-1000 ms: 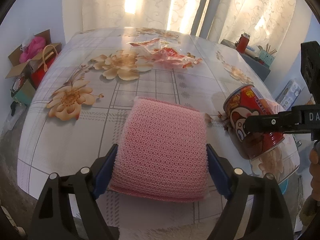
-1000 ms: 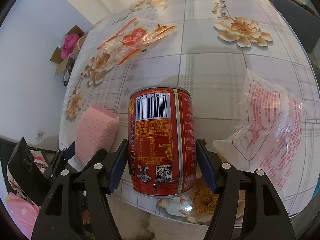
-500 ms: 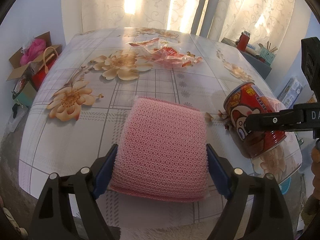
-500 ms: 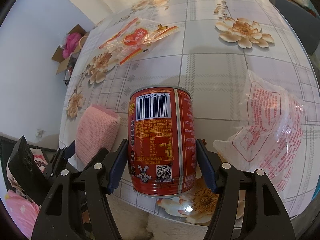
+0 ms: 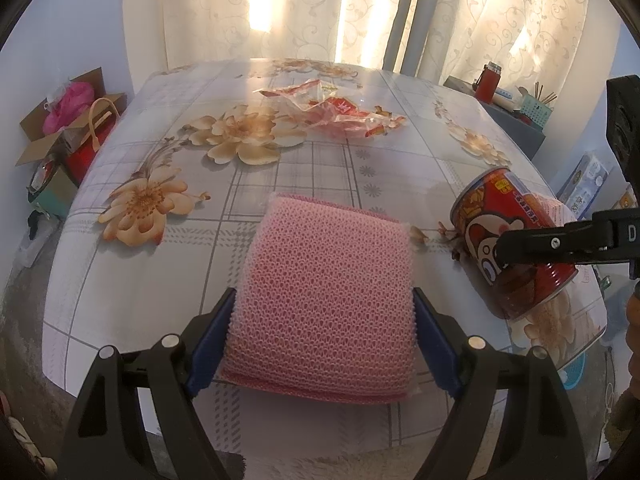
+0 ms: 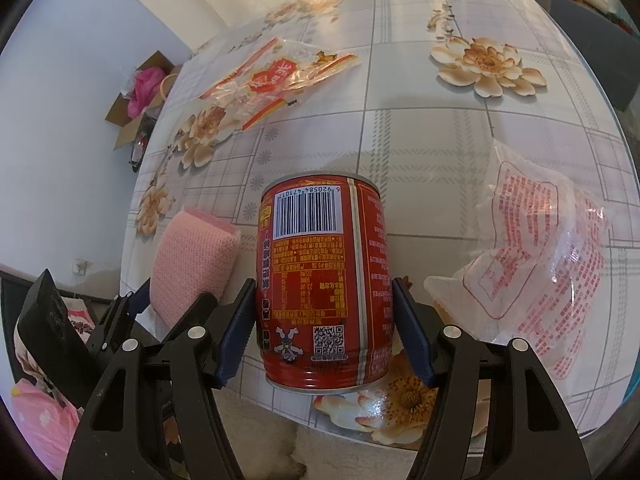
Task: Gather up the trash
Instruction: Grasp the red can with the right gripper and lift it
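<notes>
Between the blue pads of my left gripper point(image 5: 323, 320) sits a pink mesh sponge point(image 5: 328, 292); the pads press on both its sides, and it is also visible in the right wrist view point(image 6: 192, 260). My right gripper point(image 6: 323, 320) is shut on a red drink can point(image 6: 324, 280), barcode side up. From the left wrist view the can point(image 5: 508, 232) is tilted near the table's right edge. A crumpled red-and-clear wrapper point(image 5: 340, 114) point(image 6: 276, 76) lies farther back on the floral table point(image 5: 160, 264). A clear bag with red print point(image 6: 540, 248) lies right of the can.
An open cardboard box point(image 5: 68, 120) with pink things stands on the floor to the left. A low cabinet with a red cup point(image 5: 490, 84) stands at the back right. Curtains hang behind the table. The near table edge point(image 6: 360, 440) lies just under both grippers.
</notes>
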`<state>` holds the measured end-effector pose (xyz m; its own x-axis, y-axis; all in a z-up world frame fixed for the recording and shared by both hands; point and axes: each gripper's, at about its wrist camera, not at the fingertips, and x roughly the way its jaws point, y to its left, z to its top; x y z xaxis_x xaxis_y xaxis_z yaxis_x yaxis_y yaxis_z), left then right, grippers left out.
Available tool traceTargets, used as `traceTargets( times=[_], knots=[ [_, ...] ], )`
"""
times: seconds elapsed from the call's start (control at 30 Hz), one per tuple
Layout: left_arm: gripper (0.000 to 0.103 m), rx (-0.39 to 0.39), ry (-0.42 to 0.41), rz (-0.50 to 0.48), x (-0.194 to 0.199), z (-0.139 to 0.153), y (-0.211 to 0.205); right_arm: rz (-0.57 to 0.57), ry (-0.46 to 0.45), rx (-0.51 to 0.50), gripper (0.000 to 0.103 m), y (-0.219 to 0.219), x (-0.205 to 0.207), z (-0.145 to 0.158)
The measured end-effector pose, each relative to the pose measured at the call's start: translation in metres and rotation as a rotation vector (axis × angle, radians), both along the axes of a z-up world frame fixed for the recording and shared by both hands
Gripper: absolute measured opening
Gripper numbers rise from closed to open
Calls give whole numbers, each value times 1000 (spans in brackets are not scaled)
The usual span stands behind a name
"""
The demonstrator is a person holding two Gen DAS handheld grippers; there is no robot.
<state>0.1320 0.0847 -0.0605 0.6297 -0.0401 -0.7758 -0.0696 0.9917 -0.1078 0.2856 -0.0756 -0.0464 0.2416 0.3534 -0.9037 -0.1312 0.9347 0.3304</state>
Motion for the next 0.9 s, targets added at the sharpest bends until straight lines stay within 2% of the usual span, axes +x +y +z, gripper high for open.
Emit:
traceTargets(
  times=[0.63, 0.9],
  knots=[
    [82, -5, -16, 5, -3, 4, 0, 5, -12, -5, 62, 2, -2, 6],
    [82, -6, -16, 5, -3, 4, 0, 36, -9, -72, 62, 13, 1, 2]
  ],
)
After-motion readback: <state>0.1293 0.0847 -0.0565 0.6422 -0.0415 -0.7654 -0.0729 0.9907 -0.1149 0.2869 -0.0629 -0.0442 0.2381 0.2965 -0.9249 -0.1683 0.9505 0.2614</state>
